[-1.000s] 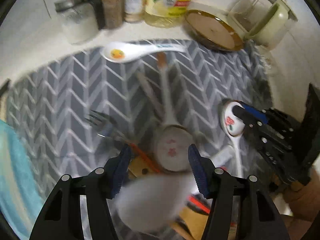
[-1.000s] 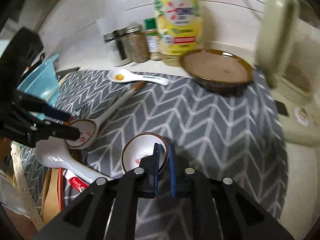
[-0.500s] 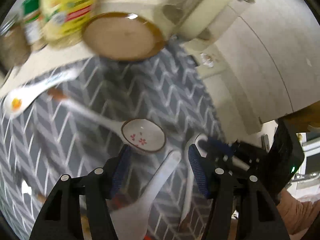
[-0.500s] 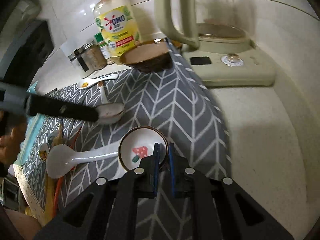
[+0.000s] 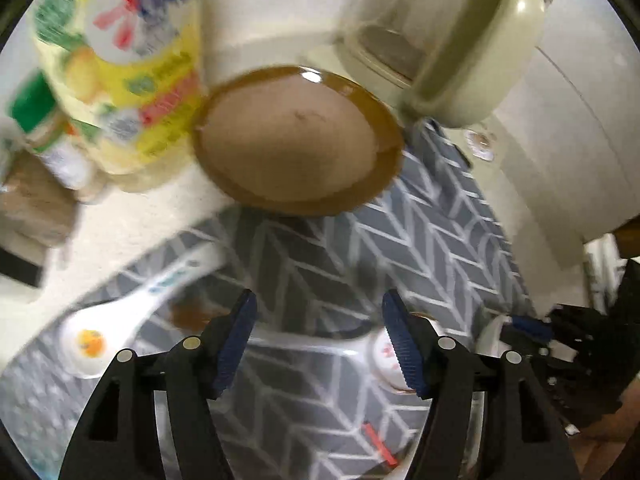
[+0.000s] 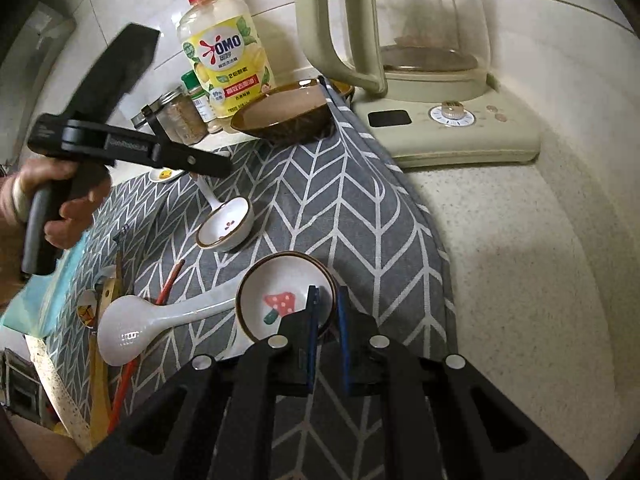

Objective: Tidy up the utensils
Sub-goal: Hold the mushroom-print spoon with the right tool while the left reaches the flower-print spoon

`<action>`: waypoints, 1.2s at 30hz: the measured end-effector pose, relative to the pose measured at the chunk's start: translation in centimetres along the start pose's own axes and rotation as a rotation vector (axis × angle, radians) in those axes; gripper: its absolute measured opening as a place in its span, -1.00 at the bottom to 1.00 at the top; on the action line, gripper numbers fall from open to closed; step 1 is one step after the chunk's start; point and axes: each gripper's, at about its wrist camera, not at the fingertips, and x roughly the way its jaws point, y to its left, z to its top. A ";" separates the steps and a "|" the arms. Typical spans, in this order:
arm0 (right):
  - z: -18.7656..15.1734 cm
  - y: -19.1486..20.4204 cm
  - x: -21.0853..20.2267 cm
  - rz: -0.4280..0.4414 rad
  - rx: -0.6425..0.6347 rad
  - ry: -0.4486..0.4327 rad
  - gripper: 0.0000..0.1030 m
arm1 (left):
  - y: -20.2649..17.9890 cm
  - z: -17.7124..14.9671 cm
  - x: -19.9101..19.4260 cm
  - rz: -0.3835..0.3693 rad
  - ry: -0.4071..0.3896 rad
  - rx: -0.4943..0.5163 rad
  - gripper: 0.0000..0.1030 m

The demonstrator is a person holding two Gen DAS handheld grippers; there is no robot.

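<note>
Right wrist: kettle [image 6: 416, 52] beside bowl [image 6: 286, 118].

In the left wrist view we see motion blur smear the yellow bottle [image 5: 132, 68] at upper left, its label unreadable and its top cut off by the frame. The flower spoon [image 5: 384, 354] at lower centre hides partly behind our left gripper [image 5: 318, 338]. In the right wrist view, wooden utensils [image 6: 105, 360] at lower left lie under the white ladle [image 6: 160, 320].
</note>
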 end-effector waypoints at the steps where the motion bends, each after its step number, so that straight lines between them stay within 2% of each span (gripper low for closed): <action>1: -0.1 -0.1 -0.1 0.001 0.002 0.001 -0.81 | 0.0 -0.1 0.5 0.000 0.015 -0.002 0.27; 2: 0.0 -0.1 0.0 0.000 0.001 0.002 -0.82 | 0.1 -0.3 0.9 0.015 0.023 -0.007 0.27; 4: 0.1 0.0 0.0 -0.001 -0.003 0.002 -0.82 | 0.8 -0.8 0.7 -0.007 0.004 -0.044 0.27; 8: 0.3 0.0 0.2 0.002 -0.004 0.005 -0.82 | 1.9 -2.4 -0.1 -0.029 0.043 -0.131 0.27; 15: 0.4 -0.1 0.3 0.003 0.000 0.003 -0.82 | 1.1 -6.5 -1.3 -0.016 0.100 -0.123 0.28; 17: 0.3 -0.1 0.2 0.004 0.000 0.004 -0.82 | 0.2 -7.3 -1.3 -0.073 0.161 -0.112 0.32; 19: 0.3 -0.1 0.2 0.006 0.000 0.004 -0.82 | -0.9 -7.9 -1.4 -0.109 0.182 -0.078 0.34; 21: 0.2 -0.1 0.2 0.010 0.003 0.004 -0.82 | -1.4 -8.0 -1.7 -0.125 0.169 -0.065 0.34; 23: 0.2 -0.2 0.3 0.017 0.006 0.003 -0.81 | -1.0 -7.0 -2.1 -0.146 0.107 -0.084 0.34; 25: 0.2 -0.2 0.3 0.022 0.007 0.004 -0.81 | -0.7 -5.0 -1.6 -0.108 0.048 -0.081 0.33; 27: 0.3 -0.2 0.4 0.023 0.006 0.005 -0.80 | -0.3 -3.5 -1.1 -0.070 0.021 -0.046 0.27; 30: 0.3 -0.2 0.4 0.026 0.003 0.008 -0.80 | -0.8 -0.9 0.4 -0.056 0.058 0.008 0.14; 34: 0.4 -0.3 0.4 0.031 0.001 0.010 -0.80 | -3.0 -0.7 1.6 -0.018 0.073 0.153 0.01; 35: 0.5 -0.2 0.5 0.032 0.000 0.011 -0.80 | -3.7 -0.8 1.8 -0.003 0.070 0.182 -0.06; 36: 0.5 -0.2 0.5 0.033 0.000 0.011 -0.79 | -4.5 -1.0 2.0 0.030 0.065 0.216 -0.32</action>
